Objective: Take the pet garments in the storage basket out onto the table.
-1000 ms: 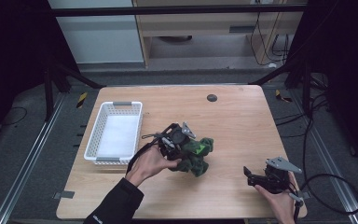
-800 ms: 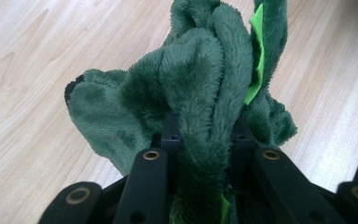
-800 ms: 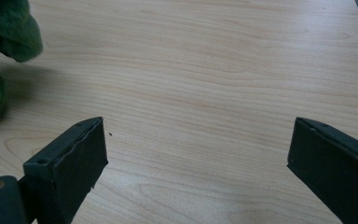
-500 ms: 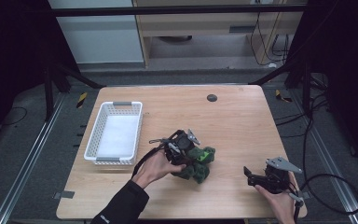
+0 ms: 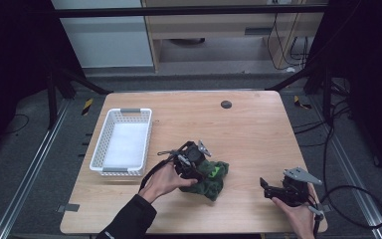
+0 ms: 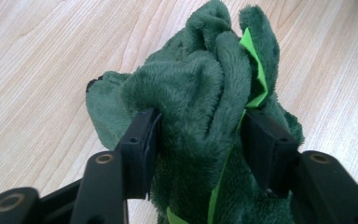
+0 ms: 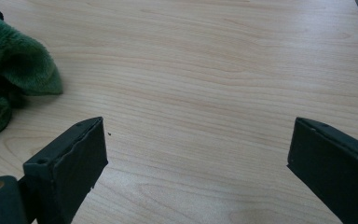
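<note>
At the near right corner of the table (image 5: 258,114), the right tool (image 5: 267,188) is held low in the person's right hand (image 5: 298,216), with its jaws spread wide apart and nothing between them; in the right gripper view only bare wood is seen between the two black jaws. A black cable (image 5: 350,204) is trailed from it off the right edge of the table.

Further left, near the middle of the front half, the left tool (image 6: 198,140) is gripped by the person's left hand (image 5: 161,181), a dark sleeve (image 5: 129,221) being seen behind it. Its jaws are clamped on a bunched fold of a dark green plush cloth (image 6: 200,88), which is trimmed with a bright green strip. The cloth (image 5: 211,177) is seen crumpled on the wood just right of the hand, well apart from the right tool; its edge (image 7: 14,70) is caught at the left of the right gripper view.

Beyond the left hand, a white slotted basket (image 5: 99,147) is set near the left edge of the table. Farther back, a small dark round disc (image 5: 226,104) is seen on the wood near the far edge.
</note>
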The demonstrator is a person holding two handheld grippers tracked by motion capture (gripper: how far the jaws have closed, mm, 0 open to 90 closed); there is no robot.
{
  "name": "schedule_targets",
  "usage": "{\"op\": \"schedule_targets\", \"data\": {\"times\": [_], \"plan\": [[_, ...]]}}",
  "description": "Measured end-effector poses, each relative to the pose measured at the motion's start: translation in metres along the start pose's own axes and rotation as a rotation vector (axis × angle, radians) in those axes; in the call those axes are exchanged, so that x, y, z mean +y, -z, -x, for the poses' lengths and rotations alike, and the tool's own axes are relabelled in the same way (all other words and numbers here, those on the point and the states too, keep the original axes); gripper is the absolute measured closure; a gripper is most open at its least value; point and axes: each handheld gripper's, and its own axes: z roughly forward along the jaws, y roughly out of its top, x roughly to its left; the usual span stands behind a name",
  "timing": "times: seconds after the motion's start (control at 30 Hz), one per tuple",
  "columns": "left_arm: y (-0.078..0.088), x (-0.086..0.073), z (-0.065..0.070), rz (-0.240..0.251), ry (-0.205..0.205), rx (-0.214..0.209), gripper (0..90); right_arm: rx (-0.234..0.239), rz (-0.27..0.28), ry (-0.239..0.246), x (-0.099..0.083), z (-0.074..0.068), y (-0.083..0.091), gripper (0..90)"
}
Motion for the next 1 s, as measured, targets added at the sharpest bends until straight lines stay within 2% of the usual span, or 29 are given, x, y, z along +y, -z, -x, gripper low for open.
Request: {"op": "schedule_targets", "data": {"times": [0.13,0.27,0.5,0.83,1.0], "plan": [[0.000,-0.002,0.001,0.012,-0.005,0.009,39.3,-0.001,0.000,0.002,0.000,0.000,0.000,4.6],[0.004,-0.004,0.000,0.048,-0.005,0.016,32.3,-0.001,0.000,0.001,0.000,0.000,0.000,4.5],[0.016,-0.006,0.003,0.110,-0.010,0.040,27.5,-0.002,0.000,0.001,0.000,0.000,0.000,4.5],[0.037,-0.018,0.000,0.218,0.031,0.068,26.6,-0.003,0.000,0.002,0.000,0.001,0.000,4.5],[0.045,-0.027,-0.001,0.283,0.067,0.074,26.4,0.001,-0.001,-0.009,0.000,0.000,0.001,4.4]]}}
